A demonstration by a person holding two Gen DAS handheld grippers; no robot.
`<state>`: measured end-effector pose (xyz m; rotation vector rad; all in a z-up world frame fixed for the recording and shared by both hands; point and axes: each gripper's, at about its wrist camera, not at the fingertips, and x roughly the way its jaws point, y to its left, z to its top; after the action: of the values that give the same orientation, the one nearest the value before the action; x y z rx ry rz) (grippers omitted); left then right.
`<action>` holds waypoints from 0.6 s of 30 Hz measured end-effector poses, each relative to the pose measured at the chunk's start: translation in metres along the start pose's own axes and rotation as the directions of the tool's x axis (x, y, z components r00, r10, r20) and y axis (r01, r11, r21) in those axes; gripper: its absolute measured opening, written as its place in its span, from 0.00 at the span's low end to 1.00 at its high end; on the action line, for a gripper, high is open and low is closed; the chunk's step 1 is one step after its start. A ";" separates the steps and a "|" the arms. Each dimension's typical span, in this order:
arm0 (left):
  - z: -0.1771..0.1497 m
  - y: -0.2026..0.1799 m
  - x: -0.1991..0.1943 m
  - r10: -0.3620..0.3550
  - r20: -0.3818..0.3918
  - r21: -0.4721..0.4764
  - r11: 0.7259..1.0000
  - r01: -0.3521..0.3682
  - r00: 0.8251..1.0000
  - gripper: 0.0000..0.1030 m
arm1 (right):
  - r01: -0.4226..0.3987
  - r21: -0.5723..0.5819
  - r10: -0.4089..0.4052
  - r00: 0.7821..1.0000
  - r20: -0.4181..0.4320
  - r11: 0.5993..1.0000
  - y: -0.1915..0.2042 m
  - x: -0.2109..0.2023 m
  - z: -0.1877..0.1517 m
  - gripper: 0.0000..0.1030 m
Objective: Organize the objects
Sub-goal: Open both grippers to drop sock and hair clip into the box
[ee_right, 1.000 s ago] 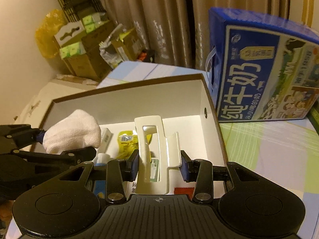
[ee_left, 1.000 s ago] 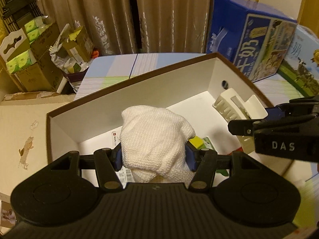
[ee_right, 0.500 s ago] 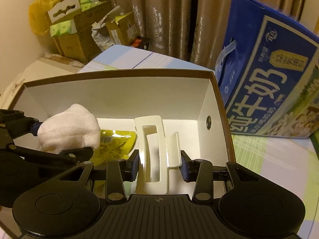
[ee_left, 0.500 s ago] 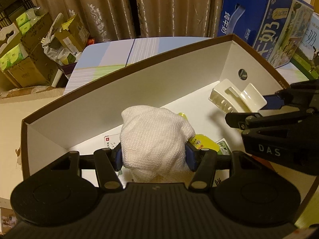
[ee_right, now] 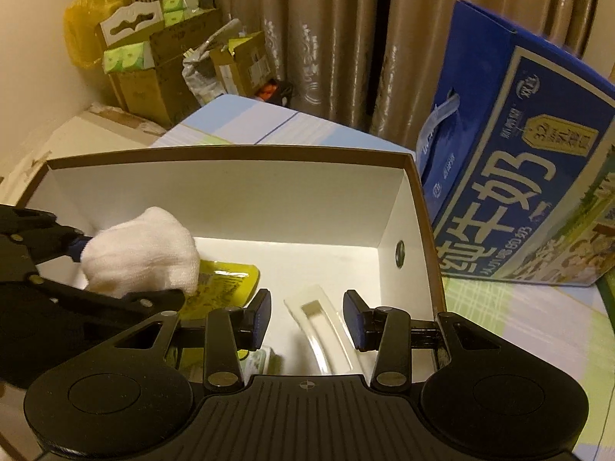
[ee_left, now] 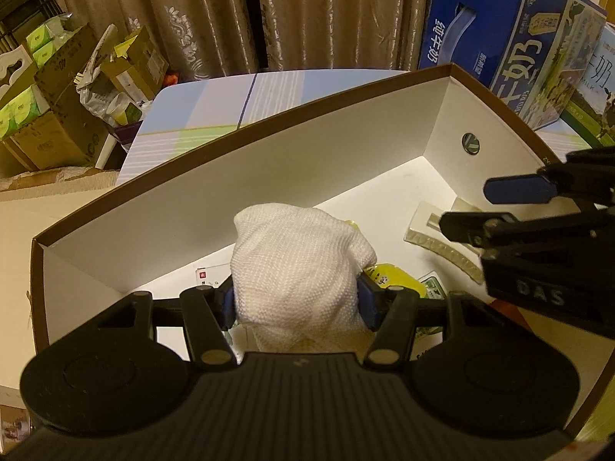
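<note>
Two grippers: both work over one open box [ee_right: 407, 207].
Change: half a second ago the right gripper [ee_right: 306, 320] clamped the clip [ee_right: 326, 330]; now its jaws stand wide and the clip lies loose on the box floor between them, near the right wall.
Meaning: the clip looks delivered; the cloth is the item left to place.
Left gripper [ee_left: 296, 303]: still closed narrow on the cloth [ee_left: 296, 261], held above the box floor, left of centre.
Under the cloth: a yellow pouch [ee_right: 226, 288] and small packs, so a drop lands on them.
Edges: brown rim all round, tall white walls; the right gripper sits close to the right wall.
Room: bare floor towards the far wall; straight up is the clear way out.
</note>
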<state>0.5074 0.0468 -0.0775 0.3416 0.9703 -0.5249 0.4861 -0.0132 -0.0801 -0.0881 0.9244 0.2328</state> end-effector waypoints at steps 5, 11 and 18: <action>0.002 0.000 -0.007 -0.004 0.028 0.002 1.000 0.004 1.000 0.63 | -0.044 0.043 0.044 0.999 0.004 0.998 -0.004 -0.018 -0.005 0.39; 0.004 0.001 -0.030 -0.001 0.082 0.009 1.000 0.000 0.997 0.80 | -0.092 0.112 0.090 0.996 0.025 0.989 -0.011 -0.047 -0.013 0.46; -0.006 0.010 -0.066 -0.017 0.098 -0.031 0.999 0.020 0.995 0.90 | -0.110 0.163 0.102 0.993 0.057 0.980 -0.014 -0.079 -0.028 0.51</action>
<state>0.4782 0.0757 -0.0243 0.2759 0.8865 -0.5380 0.4215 -0.0446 -0.0339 0.1211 0.8978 0.2550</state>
